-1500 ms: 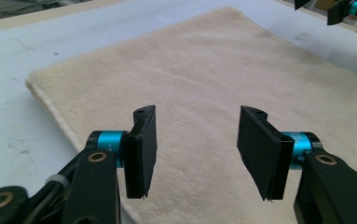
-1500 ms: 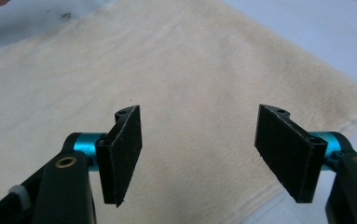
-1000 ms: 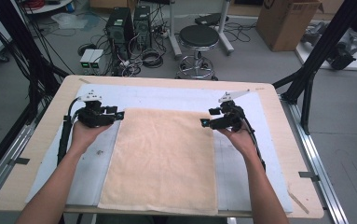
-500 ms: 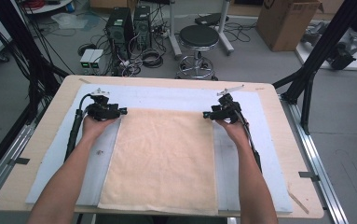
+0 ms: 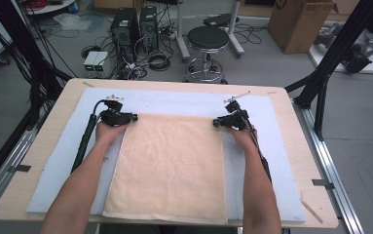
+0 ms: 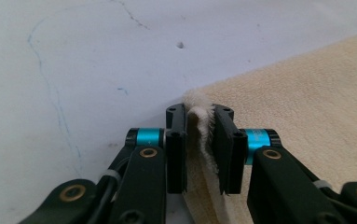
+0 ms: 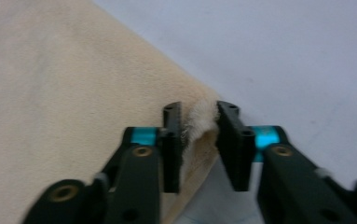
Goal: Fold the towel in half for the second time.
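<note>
A beige towel [image 5: 169, 165] lies flat on the white mat [image 5: 174, 101]. My left gripper [image 5: 134, 117] is at the towel's far left corner and my right gripper [image 5: 215, 123] at its far right corner, both low on the mat. In the left gripper view the jaws [image 6: 199, 114] have just been closing and pinch a raised fold of the towel's [image 6: 306, 102] corner. The right gripper view shows the same: its jaws [image 7: 199, 112] have just been closing and squeeze the bunched corner of the towel [image 7: 64, 93].
The mat covers most of a wooden table [image 5: 57, 107], with bare mat on both sides of the towel and beyond it. On the floor past the table stand a black stool [image 5: 208, 39], computer boxes [image 5: 125, 24] and a cardboard box [image 5: 301, 24].
Both hands have moved forward and down onto the towel's far corners. Each gripper's jaws stood wider before and have closed on a corner.
</note>
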